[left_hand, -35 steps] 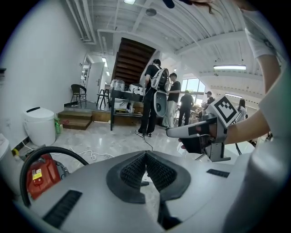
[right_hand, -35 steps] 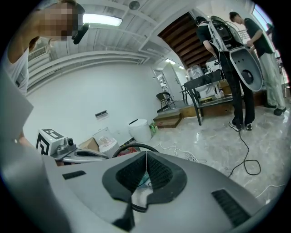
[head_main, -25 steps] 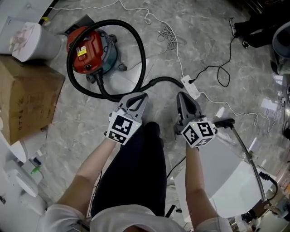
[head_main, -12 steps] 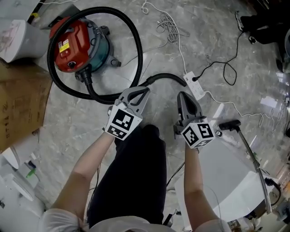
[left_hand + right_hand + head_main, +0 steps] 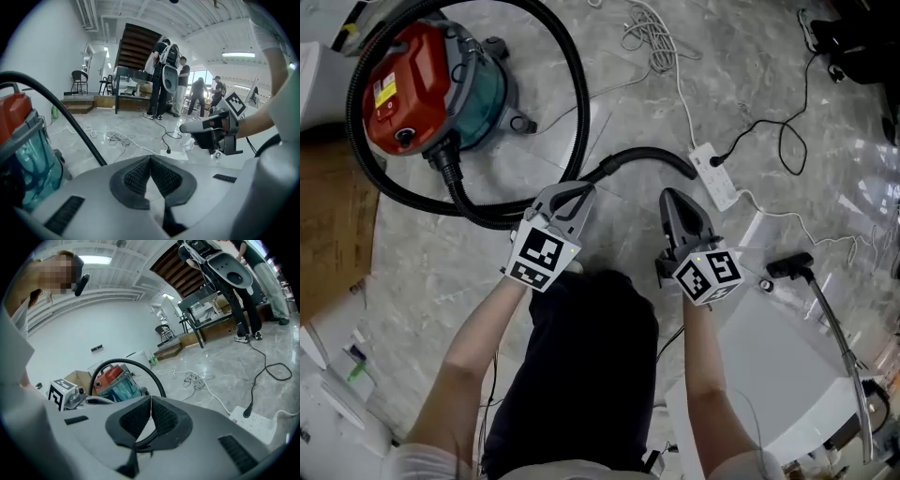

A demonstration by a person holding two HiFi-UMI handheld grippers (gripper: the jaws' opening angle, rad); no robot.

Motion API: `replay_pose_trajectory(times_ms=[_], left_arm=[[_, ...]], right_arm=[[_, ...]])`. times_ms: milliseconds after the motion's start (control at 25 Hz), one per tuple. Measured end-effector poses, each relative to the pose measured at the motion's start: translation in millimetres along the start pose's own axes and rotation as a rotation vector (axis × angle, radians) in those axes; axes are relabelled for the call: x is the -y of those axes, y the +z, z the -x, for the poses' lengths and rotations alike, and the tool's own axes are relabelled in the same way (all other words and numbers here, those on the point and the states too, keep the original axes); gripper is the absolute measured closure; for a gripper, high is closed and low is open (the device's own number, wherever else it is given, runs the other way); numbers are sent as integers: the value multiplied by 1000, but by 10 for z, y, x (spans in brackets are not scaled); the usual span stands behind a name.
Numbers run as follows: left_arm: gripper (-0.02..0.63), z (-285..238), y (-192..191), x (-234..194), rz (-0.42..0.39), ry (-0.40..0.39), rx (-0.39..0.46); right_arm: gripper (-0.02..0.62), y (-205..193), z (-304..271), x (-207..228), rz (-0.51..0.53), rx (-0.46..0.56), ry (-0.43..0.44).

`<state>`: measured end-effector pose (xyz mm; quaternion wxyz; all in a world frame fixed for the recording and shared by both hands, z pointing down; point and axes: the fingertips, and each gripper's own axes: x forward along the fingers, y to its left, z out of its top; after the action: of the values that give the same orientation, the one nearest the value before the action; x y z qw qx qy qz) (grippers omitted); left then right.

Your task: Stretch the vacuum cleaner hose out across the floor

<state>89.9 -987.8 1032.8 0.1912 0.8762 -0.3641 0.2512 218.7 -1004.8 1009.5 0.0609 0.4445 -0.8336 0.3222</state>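
Observation:
The red and teal vacuum cleaner (image 5: 412, 89) stands at the head view's upper left. Its black hose (image 5: 578, 103) loops round it and runs right to a curved end (image 5: 652, 156) on the floor. My left gripper (image 5: 581, 191) is shut and empty, its tip just short of the hose. My right gripper (image 5: 667, 195) is also shut and empty, just below the hose's end. The left gripper view has its closed pads (image 5: 150, 161) in front, with the vacuum cleaner (image 5: 23, 154) and hose (image 5: 70, 119) to the left. The right gripper view shows the vacuum cleaner (image 5: 115, 380) beyond its closed pads (image 5: 150, 401).
A white power strip (image 5: 715, 178) with black and white cables lies right of the hose's end. A coil of white cable (image 5: 647, 28) lies farther off. A cardboard box (image 5: 328, 234) stands at the left. A white curved unit (image 5: 778, 366) stands at the right. Several people (image 5: 168, 79) stand far off.
Both grippers have sunk toward the floor side by side, still shut. The vacuum cleaner and hose now look larger and sit further up and left in the head view.

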Motion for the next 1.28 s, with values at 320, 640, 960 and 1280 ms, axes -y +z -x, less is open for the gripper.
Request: replay_pose_trajectory(times_ms=[320,640,960,1280], left_arm=[[600,-503,-620,-164,8,-6,-22],[601,-1091,-904,-275,-14,-33,-27],[598,-1538,-1409,-282,-23,-148,-171],[475,-1789,-1781,-296,-46,-174,-325]], right_arm=[[580,-546,-388,399,13,-21,18],[580,-735,-652,786,68,-10,42],[580,-932,-803,948,106,-10,62],[581,-941,-811,1046,108,-23,94]])
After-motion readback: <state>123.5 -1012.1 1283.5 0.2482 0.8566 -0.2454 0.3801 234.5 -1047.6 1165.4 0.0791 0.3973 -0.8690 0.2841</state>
